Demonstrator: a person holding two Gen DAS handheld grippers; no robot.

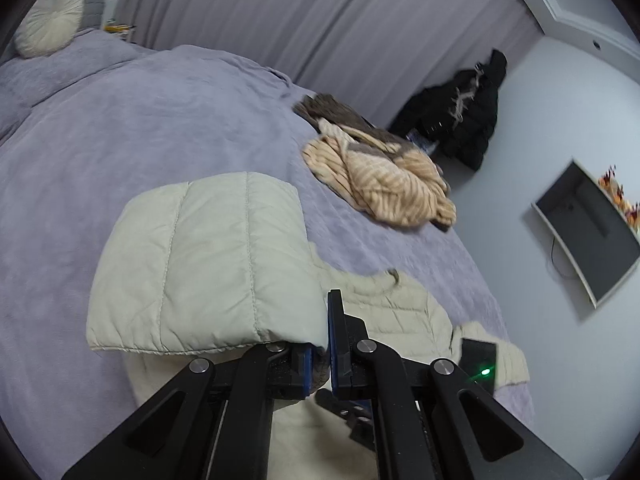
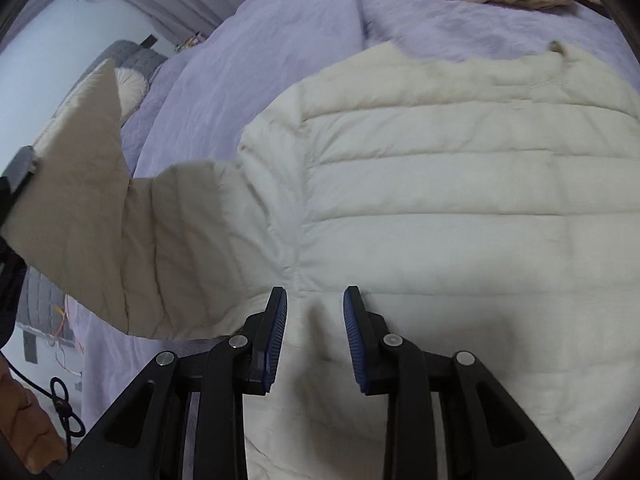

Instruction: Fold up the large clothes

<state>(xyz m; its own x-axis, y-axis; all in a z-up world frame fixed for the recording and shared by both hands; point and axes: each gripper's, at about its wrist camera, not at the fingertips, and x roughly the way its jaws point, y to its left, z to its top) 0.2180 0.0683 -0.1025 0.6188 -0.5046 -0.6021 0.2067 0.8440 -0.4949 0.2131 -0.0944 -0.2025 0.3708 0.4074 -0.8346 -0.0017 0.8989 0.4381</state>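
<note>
A cream quilted puffer jacket (image 2: 440,184) lies back up on the lilac bed. My left gripper (image 1: 320,344) is shut on the cuff of its sleeve (image 1: 200,264) and holds the sleeve lifted above the bed; in the right wrist view the raised sleeve (image 2: 120,240) stretches to the left. My right gripper (image 2: 315,304) is open, its fingers resting on the jacket near the armpit seam, with nothing between them. The right gripper also shows in the left wrist view (image 1: 478,364) over the jacket's far side.
A heap of tan striped and brown clothes (image 1: 380,176) lies near the bed's far edge. A round cream cushion (image 1: 50,18) sits at the head. A dark coat (image 1: 460,116) hangs by the wall next to a wall screen (image 1: 588,228). Grey curtains hang behind the lilac bed cover (image 1: 140,120).
</note>
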